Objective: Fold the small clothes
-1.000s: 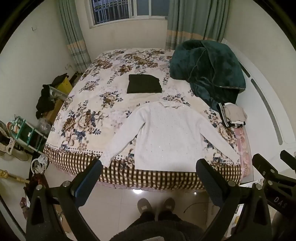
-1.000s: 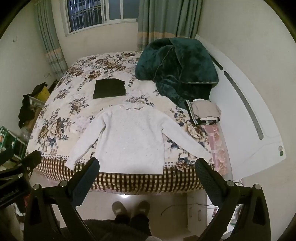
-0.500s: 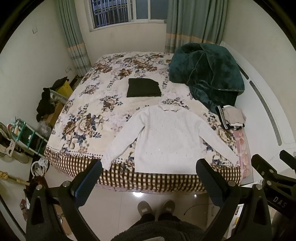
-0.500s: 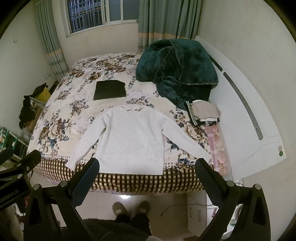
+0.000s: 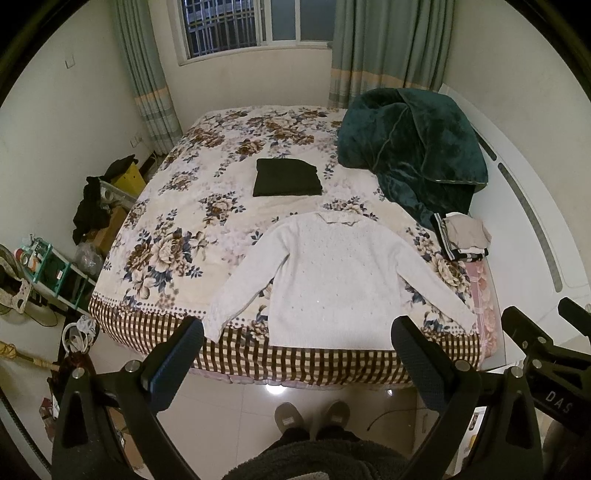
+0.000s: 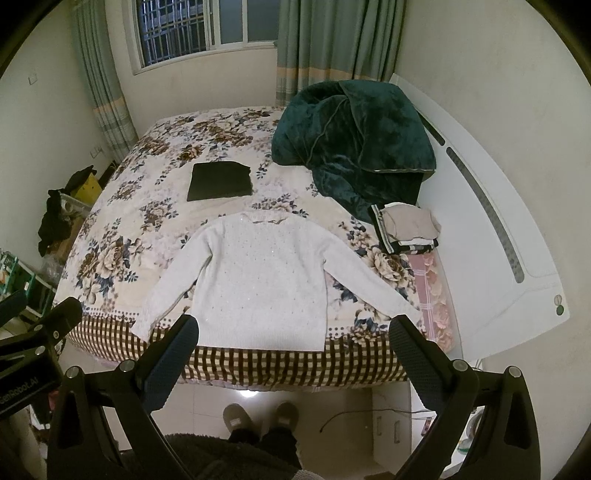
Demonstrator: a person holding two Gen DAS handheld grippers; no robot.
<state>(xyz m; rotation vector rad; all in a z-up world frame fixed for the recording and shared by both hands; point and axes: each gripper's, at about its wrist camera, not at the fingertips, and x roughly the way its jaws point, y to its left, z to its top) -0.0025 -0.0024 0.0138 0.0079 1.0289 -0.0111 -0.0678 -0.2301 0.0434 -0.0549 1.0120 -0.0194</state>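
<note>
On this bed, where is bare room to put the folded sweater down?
The floral bedspread is bare left of the flat white knit sweater and the folded dark green garment, and also beyond that garment toward the window. The right side is crowded: a heaped dark green plush blanket and a small stack of folded clothes.

I see cream plaster walls [image 5: 44,122] and a barred window [image 5: 255,26] at the far end, flanked by grey-green striped curtains [image 5: 384,48]. A wide bed under a floral brown-and-cream bedspread [image 5: 192,229] fills the middle, its curved white headboard [image 6: 491,229] on the right. Glossy pale floor tiles [image 5: 236,410] lie near me, reflecting a lamp.
</note>
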